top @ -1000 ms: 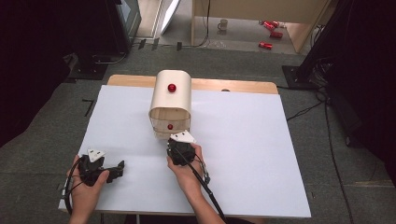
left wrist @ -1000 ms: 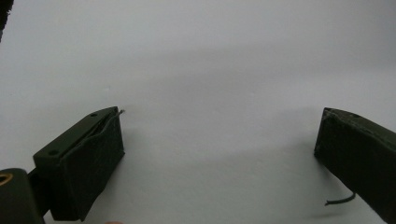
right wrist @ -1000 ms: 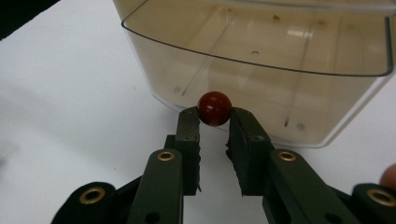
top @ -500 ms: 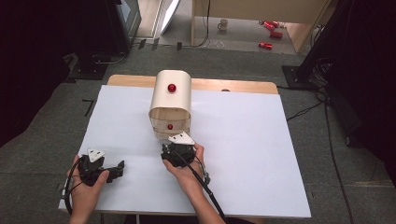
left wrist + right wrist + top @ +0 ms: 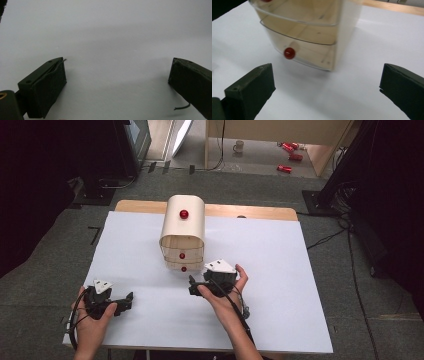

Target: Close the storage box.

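1. Drawer cabinet (image 5: 182, 237) stands mid-bench, its lower drawer's red knob (image 5: 289, 53) facing the right gripper (image 5: 192, 286).
2. Right gripper's fingers have just been opening, nothing between them; left gripper (image 5: 128, 301) rests released, well apart.
3. Judged: knob just let go; next calls for re-aiming.

No text, label, brand, number or sign could be read anywhere, neither on the small drawer cabinet (image 5: 182, 234) with its red knobs, nor on the white table cover (image 5: 280, 270), nor on the red cans (image 5: 290, 155) lying on the floor beyond.
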Demonstrator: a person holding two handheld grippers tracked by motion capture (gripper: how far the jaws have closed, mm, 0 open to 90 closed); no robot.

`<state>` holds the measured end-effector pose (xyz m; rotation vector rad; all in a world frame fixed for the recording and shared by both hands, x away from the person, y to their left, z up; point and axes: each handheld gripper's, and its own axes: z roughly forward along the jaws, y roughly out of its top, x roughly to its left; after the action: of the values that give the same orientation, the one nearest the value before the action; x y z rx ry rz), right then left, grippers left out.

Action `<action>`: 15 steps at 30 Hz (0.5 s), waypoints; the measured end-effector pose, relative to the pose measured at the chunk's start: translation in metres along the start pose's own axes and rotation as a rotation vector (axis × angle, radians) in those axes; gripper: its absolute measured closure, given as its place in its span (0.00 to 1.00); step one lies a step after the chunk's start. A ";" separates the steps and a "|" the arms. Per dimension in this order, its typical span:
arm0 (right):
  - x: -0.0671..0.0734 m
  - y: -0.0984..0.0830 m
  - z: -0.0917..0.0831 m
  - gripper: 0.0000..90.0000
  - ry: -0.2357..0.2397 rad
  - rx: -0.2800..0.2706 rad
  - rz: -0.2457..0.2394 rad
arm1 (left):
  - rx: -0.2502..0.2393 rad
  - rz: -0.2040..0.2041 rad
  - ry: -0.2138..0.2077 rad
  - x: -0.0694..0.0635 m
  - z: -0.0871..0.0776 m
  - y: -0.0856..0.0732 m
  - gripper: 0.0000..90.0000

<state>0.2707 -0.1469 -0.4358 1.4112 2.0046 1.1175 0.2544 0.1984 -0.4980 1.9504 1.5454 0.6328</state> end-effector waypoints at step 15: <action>-0.065 -0.021 -0.042 0.00 -0.060 0.010 0.026 | -0.001 -0.001 0.000 0.000 0.000 0.000 0.01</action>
<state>0.2530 -0.2244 -0.4348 1.4628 1.9580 1.0643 0.2543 0.1983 -0.4981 1.9492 1.5452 0.6330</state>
